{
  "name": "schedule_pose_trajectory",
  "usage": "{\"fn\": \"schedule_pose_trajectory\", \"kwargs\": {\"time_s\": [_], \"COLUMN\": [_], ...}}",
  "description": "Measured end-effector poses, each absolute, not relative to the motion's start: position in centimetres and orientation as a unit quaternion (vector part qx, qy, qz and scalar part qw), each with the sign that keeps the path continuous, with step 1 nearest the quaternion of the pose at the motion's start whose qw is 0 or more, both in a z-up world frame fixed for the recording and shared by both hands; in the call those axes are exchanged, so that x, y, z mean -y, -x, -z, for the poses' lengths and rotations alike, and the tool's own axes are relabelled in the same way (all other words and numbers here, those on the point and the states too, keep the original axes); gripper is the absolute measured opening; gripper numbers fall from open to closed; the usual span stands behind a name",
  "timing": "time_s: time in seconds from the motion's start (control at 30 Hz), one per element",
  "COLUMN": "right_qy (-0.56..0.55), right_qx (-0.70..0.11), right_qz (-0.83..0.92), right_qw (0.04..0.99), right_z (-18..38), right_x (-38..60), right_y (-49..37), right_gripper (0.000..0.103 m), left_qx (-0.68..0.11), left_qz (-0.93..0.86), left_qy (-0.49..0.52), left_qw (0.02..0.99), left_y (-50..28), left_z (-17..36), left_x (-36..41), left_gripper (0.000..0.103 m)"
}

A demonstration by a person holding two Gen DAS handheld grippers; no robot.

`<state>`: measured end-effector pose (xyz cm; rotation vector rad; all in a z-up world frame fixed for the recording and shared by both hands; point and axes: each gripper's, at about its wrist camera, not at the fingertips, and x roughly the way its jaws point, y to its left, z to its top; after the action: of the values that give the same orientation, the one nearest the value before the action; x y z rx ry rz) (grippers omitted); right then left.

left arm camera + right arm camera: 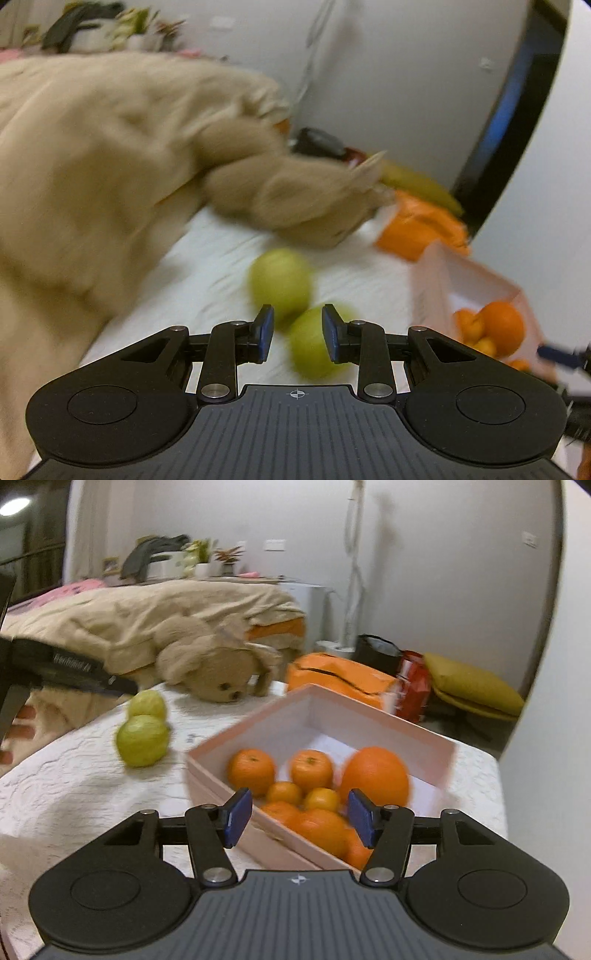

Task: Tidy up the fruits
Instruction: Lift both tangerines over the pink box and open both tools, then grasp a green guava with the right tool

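Orange fruit already fills much of the pink box: one large orange sits at its right side, with several smaller mandarins clustered to its left and nearer the camera. Two green fruits remain outside, lying on the white quilted cloth to the left of the box, touching or nearly touching each other. The nearer green fruit sits just ahead of the left gripper, whose blue pads stand apart with nothing between them; motion blur makes it unclear whether the pads flank the fruit yet. The farther green fruit lies just beyond, close to a tan plush bear. The right gripper hangs above the near edge of the box, spread wide and empty. Judging by this layout, the orange sorting looks largely done, and the two green fruits are what is left to be collected, the nearer one probably first
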<state>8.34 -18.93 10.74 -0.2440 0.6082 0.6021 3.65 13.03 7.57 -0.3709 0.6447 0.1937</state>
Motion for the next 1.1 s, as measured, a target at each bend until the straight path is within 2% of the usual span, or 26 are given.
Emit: {"fn": "schedule_pose_trajectory", "kwargs": {"time_s": [0.17,0.43,0.63,0.67,0.73,0.77,0.97,1.1], "right_qy": [0.146,0.162,0.126,0.121,0.124,0.126,0.144,0.178], "right_qx": [-0.290,-0.322,-0.350,-0.349,-0.347,-0.350,-0.375,-0.356], "right_qz": [-0.348,-0.405,-0.404,-0.386,-0.354,-0.342,-0.318,-0.327], "right_qw": [0.880,0.840,0.836,0.845,0.860,0.863,0.859,0.857], "right_z": [-11.5,-11.7,-11.4,-11.3,-11.0,-10.8,-9.6,-10.1], "right_x": [13.6,5.0,0.8,0.3,-0.5,-0.7,-1.3,-0.7], "right_y": [-7.6,-7.8,-10.1,-10.7,-11.6,-12.1,-13.9,-12.1], "right_gripper": [0.059,0.060,0.059,0.057,0.040,0.038,0.032,0.032], "left_qx": [-0.344,-0.359,-0.354,-0.354,-0.353,-0.353,-0.348,-0.344], "left_qz": [-0.103,-0.065,-0.059,-0.056,-0.054,-0.054,-0.051,-0.043], "left_qy": [0.157,0.177,0.190,0.193,0.195,0.193,0.183,0.182], "left_qw": [0.920,0.914,0.914,0.913,0.913,0.914,0.918,0.920], "left_y": [-1.7,0.9,1.9,2.0,2.2,2.2,2.5,2.5], "left_z": [-5.5,-4.1,-3.7,-3.6,-3.5,-3.5,-3.6,-4.0], "left_x": [-13.7,-14.6,-15.5,-15.6,-15.8,-15.8,-15.5,-15.2], "left_gripper": [0.032,0.032,0.032,0.032,0.032,0.032,0.032,0.032]}}
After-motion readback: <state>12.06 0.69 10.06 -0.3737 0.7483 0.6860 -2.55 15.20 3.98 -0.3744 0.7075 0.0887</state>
